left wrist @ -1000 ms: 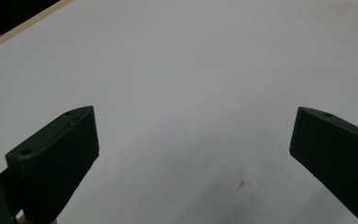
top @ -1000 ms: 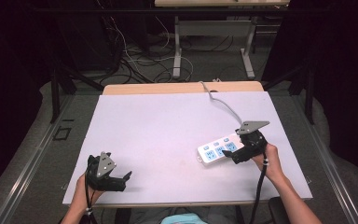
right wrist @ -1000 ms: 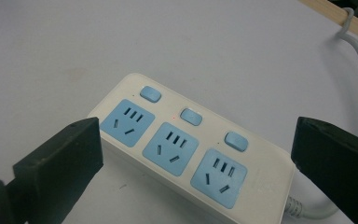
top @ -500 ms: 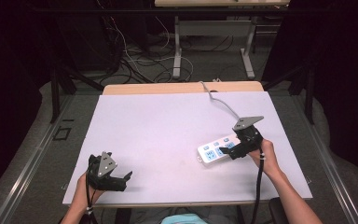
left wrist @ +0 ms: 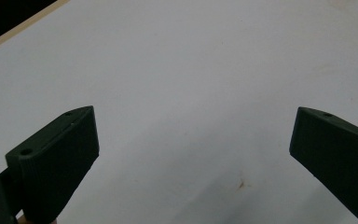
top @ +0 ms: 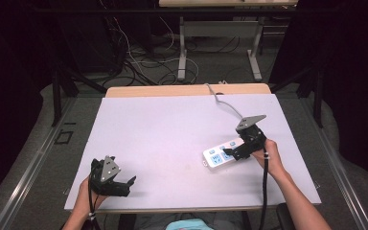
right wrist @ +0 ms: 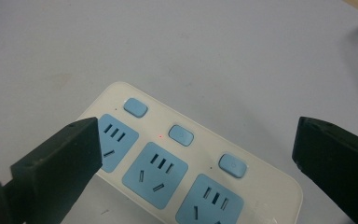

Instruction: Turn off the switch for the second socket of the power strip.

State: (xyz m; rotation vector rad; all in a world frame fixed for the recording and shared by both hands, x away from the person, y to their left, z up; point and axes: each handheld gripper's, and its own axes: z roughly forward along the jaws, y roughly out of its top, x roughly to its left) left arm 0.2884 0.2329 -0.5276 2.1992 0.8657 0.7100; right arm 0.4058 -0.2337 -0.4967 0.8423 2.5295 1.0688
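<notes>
A white power strip [top: 219, 154] with blue sockets and blue buttons lies on the white table [top: 172, 134], right of centre. In the right gripper view the power strip [right wrist: 191, 158] shows three sockets, three buttons and a small red light. My right gripper [top: 231, 152] hovers just over its right end, jaws wide apart; the right gripper [right wrist: 196, 154] stands open over it, one jaw on each side. My left gripper [top: 124, 184] rests near the table's front left corner, and the left gripper [left wrist: 193, 149] is open over bare tabletop.
A grey cable [top: 223, 101] runs from the power strip to the table's far edge. A wooden strip [top: 187, 90] borders the far side. Beyond it stand table legs [top: 183, 45] and loose cables [top: 139, 62] on the floor.
My right gripper has shifted slightly left and down over the power strip's right end. The left gripper has stayed where it was.
</notes>
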